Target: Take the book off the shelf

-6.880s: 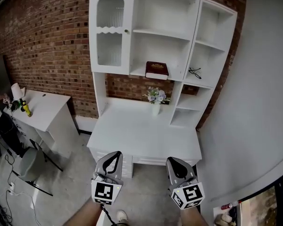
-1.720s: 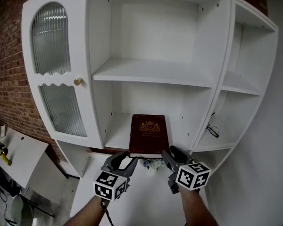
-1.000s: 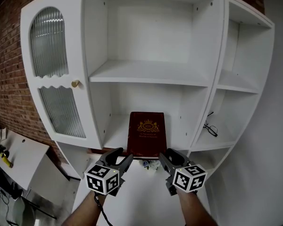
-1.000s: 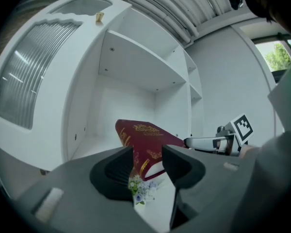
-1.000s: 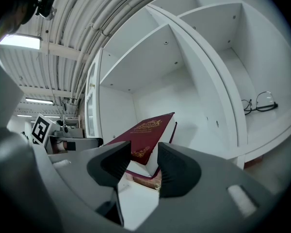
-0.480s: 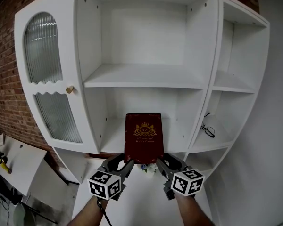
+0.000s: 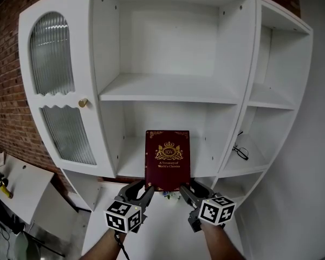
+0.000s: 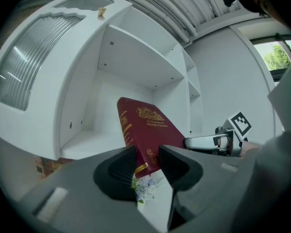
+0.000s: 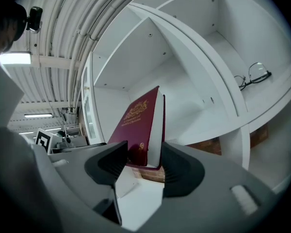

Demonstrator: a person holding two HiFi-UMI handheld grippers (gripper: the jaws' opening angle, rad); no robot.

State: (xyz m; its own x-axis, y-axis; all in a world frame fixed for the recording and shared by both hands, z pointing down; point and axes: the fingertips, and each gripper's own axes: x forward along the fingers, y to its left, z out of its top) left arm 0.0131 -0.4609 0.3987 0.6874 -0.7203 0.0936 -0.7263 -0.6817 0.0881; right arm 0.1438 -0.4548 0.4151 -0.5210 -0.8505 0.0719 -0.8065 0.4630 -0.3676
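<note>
Left gripper (image 8: 146, 152) is clamped on the book (image 7: 168, 158), jaws closed on its lower spine corner, which you can see really clearly in the left gripper view. Right gripper (image 9: 144, 153) is a different story: its jaws have just been opening and now sit wide, with the book's other lower corner between them. The pads are right beside the front cover and the back cover, but I wouldn't call that a grip.

As for the book itself, it's a dark red hardback with gold print, sitting in the lower middle of the head view. It's tipped up so the front cover faces the camera, with its bottom edge down at the front lip of the lower middle shelf, right where both grippers meet it.

Everything else is just the white shelf unit (image 7: 168, 88) filling most of the frame. At the left is a cabinet door (image 7: 54, 53) with ribbed glass and a small brass knob (image 7: 83, 102). A pair of glasses (image 7: 239, 150) lies on a side shelf at the right. Brick wall (image 7: 8, 91) shows at the far left edge, and some small flowers (image 8: 143, 188) peek out low between the left gripper's jaws.
</note>
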